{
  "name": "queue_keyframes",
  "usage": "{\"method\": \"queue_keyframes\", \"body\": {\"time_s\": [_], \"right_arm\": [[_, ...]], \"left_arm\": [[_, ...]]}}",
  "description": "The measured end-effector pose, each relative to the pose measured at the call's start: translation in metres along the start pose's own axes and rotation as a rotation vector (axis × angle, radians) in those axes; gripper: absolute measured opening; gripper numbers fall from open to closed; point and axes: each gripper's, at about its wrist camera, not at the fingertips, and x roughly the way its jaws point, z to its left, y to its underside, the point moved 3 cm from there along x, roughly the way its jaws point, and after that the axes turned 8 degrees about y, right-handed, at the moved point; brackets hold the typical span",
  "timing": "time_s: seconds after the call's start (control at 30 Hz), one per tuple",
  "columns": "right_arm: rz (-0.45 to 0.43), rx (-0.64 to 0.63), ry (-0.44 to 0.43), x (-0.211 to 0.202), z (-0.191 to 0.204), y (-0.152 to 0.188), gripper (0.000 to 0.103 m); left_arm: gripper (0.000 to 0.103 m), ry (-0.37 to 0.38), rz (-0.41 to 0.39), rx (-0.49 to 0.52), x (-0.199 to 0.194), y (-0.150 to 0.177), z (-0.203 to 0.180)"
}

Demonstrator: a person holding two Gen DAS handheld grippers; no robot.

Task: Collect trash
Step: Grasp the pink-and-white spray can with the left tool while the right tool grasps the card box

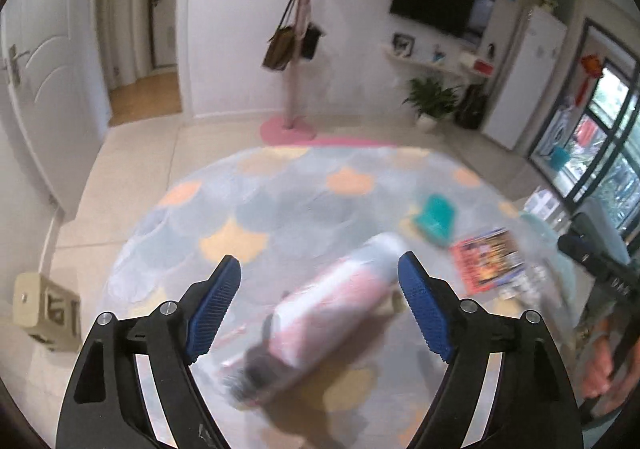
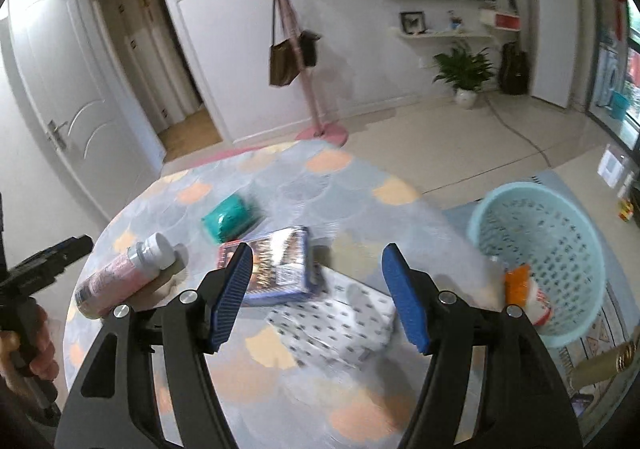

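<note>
Left gripper [image 1: 319, 281], fingers spread and empty, above the pink bottle [image 1: 332, 299] lying on the round table [image 1: 168, 245]; right gripper [image 2: 316, 271] likewise released. Bottle probably light, rigid, slick, apt to roll; grasp mid-body, across its width; basket [image 2: 560, 249] stands beside the table.

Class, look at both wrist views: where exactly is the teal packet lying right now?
The teal packet lies on the round table, toward its far side, just beyond the colourful booklet and right of the pink bottle.
</note>
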Motion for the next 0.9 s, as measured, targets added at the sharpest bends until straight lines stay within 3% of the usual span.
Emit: {"method": "queue_keyframes", "body": {"time_s": [0.23,0.5,0.57,0.9], "right_arm": [[0.059,-0.047,0.016,0.046,0.019,-0.009,0.063],[0.124,-0.083,-0.010,0.074,0.026,-0.005,0.047],[0.148,-0.083,-0.040,0.075,0.026,-0.002,0.043],[0.211,-0.176,-0.171,0.036,0.057,0.043,0.042]], "left_arm": [[0.079,0.023,0.087,0.003,0.024,0.016,0.015],[0.077,0.100,0.135,0.051,0.029,0.034,0.004],[0.077,0.111,0.143,0.071,0.028,0.038,-0.001],[0.075,0.090,0.163,0.103,0.029,0.050,-0.017]]}}
